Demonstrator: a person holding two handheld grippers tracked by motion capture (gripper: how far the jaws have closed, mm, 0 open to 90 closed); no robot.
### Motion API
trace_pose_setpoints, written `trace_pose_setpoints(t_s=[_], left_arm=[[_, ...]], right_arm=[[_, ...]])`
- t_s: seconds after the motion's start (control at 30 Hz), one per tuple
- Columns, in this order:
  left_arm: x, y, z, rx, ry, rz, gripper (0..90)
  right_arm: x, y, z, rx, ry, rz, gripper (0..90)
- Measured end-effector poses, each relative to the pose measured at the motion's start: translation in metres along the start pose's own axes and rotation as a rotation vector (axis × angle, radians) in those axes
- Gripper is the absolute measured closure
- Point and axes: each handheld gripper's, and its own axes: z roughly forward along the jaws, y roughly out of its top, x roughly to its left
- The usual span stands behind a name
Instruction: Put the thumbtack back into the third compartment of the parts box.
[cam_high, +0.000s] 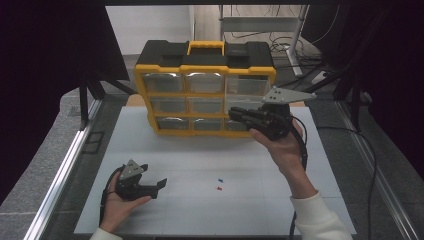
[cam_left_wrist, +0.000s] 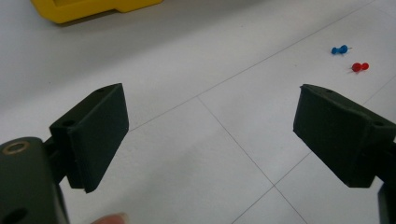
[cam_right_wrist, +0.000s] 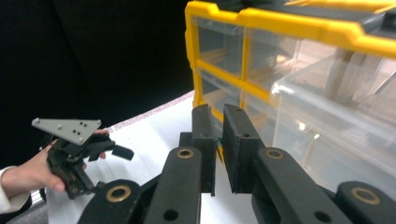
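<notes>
Yellow-and-black organizer (cam_high: 205, 90) (clear drawers); blue pushpin (cam_high: 220, 179), red pushpin (cam_high: 219, 188); white table (cam_high: 200, 160)

Open mat (cam_high: 210, 200) up front, two pushpins (cam_high: 219, 184) mid-mat, drawer organizer (cam_high: 205, 90) blocking the back.

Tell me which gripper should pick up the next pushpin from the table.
Left. The left gripper sits low with jaws open, facing the blue pushpin and red pushpin. The right gripper is shut, raised at the yellow drawer organizer.

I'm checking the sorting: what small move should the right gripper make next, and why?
Probably ease the right gripper forward over the pulled-out clear plastic drawer: its jaws are shut, raised beside the yellow organiser, with that drawer standing open.
</notes>
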Motion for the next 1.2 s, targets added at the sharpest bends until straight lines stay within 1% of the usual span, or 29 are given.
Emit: trace_pose_setpoints(t_s=[0.03, 0.07, 0.1, 0.2, 0.23, 0.27, 0.3, 0.4, 0.43, 0.6, 0.7, 0.73, 0.77, 0.8, 0.83, 0.93, 0.97, 1.0, 1.03, 1.2], left_arm=[[0.0, 0.0, 0.0, 0.001, 0.0, 0.0, 10.6], [0.0, 0.0, 0.0, 0.001, 0.0, 0.0, 10.6], [0.0, 0.0, 0.0, 0.0, 0.001, 0.003, 10.6], [0.0, 0.0, 0.0, 0.001, 0.002, 0.004, 10.6], [0.0, 0.0, 0.0, 0.001, 0.002, 0.003, 10.6], [0.0, 0.0, 0.0, 0.001, 0.002, 0.003, 10.6], [0.0, 0.0, 0.0, 0.001, 0.002, 0.004, 10.7], [0.0, 0.0, 0.0, 0.001, 0.002, 0.004, 10.7], [0.0, 0.0, 0.0, 0.001, 0.002, 0.004, 10.7], [0.0, 0.0, 0.0, 0.002, 0.002, 0.004, 10.7], [0.0, 0.0, 0.0, 0.002, 0.002, 0.004, 10.7], [0.0, 0.0, 0.0, 0.002, 0.002, 0.004, 10.8], [0.001, 0.0, 0.0, 0.002, 0.002, 0.004, 10.7], [0.001, 0.0, 0.0, 0.002, 0.003, 0.004, 10.7], [0.001, 0.0, 0.0, 0.001, 0.002, 0.003, 10.8], [0.001, 0.0, 0.0, 0.0, 0.003, 0.004, 10.8], [0.001, 0.0, 0.0, 0.0, 0.002, 0.003, 10.8], [0.001, 0.0, 0.0, 0.0, 0.002, 0.003, 10.8], [0.001, 0.0, 0.0, 0.001, 0.003, 0.004, 10.8], [0.001, 0.0, 0.0, 0.002, 0.003, 0.004, 10.8]], right_arm=[[-0.002, 0.004, 0.0, -0.009, -0.004, 0.003, 83.3], [-0.002, 0.004, 0.0, -0.009, -0.004, 0.003, 83.3], [-0.004, 0.008, -0.001, -0.008, -0.016, 0.003, 83.3], [-0.008, 0.012, -0.001, -0.013, -0.02, 0.007, 83.3], [-0.011, 0.016, -0.002, -0.02, -0.03, 0.009, 83.3], [-0.011, 0.016, -0.002, -0.02, -0.03, 0.009, 83.3], [-0.014, 0.021, -0.003, -0.024, -0.044, 0.008, 83.3], [-0.017, 0.025, -0.003, -0.026, -0.057, 0.01, 83.3], [-0.02, 0.028, -0.003, -0.021, -0.073, 0.007, 83.3], [-0.032, 0.035, 0.0, -0.01, -0.112, 0.014, 83.3], [-0.039, 0.038, 0.002, 0.004, -0.144, 0.014, 83.3], [-0.039, 0.038, 0.002, 0.004, -0.144, 0.014, 83.3], [-0.043, 0.038, 0.005, 0.012, -0.162, 0.018, 83.3], [-0.043, 0.038, 0.005, 0.012, -0.162, 0.018, 83.3], [-0.048, 0.039, 0.007, 0.025, -0.18, 0.019, 83.3], [-0.052, 0.039, 0.01, 0.029, -0.195, 0.024, 83.2], [-0.055, 0.04, 0.011, 0.038, -0.208, 0.026, 83.2], [-0.055, 0.04, 0.011, 0.038, -0.208, 0.026, 83.2], [-0.057, 0.04, 0.013, 0.046, -0.223, 0.028, 83.1], [-0.063, 0.04, 0.019, 0.062, -0.24, 0.025, 83.1]])
